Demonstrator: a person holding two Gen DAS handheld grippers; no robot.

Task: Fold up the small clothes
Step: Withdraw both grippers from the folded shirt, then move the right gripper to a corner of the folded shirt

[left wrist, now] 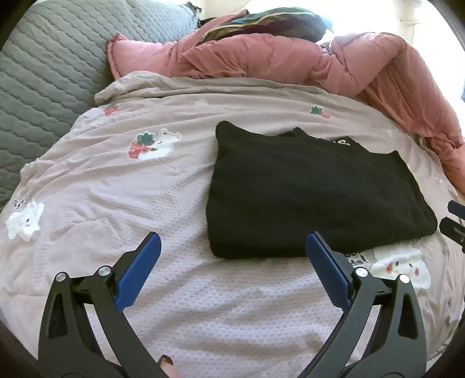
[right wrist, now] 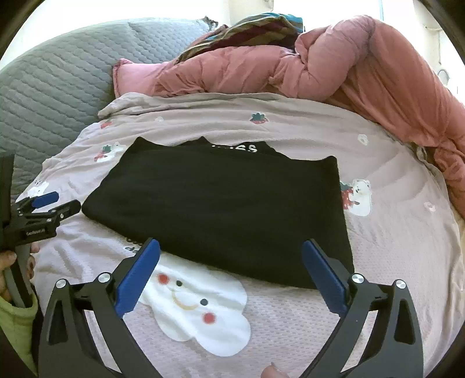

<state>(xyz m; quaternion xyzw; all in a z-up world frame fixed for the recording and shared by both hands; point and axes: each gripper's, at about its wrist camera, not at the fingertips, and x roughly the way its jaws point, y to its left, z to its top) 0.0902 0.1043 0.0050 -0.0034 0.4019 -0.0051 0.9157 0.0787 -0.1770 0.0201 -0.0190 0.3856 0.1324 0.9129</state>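
The black garment (right wrist: 215, 209) lies folded into a flat, roughly rectangular stack on the bed, on top of the pale lilac bedspread (left wrist: 116, 203). At its far edge a strip of white lettering (right wrist: 235, 149) peeks out from under the top layer; I can only read part of it. Its near edge covers the top of a white cloud-face print (right wrist: 197, 308) on the bedspread, and a bear-with-strawberry print (right wrist: 356, 197) sits just beside its right edge.

My right gripper (right wrist: 231, 279) hangs just in front of the garment's near edge with its blue pads (right wrist: 136, 279) spread wide apart, holding nothing; its right finger overlaps the garment's near right corner in the view, though I cannot tell whether it touches the cloth. My left gripper (left wrist: 232, 269) is off the garment's near left corner, likewise released, pads wide apart and empty, over bare bedspread. In the right wrist view it appears just left of the garment's left corner, held in my hand (right wrist: 11, 270).

Beyond the garment's far edge, a bunched pink quilt (left wrist: 334, 64) runs across the bed, with a striped dark cloth (left wrist: 261, 23) heaped behind it. To the garment's far left lies a grey quilted cover (left wrist: 49, 72).
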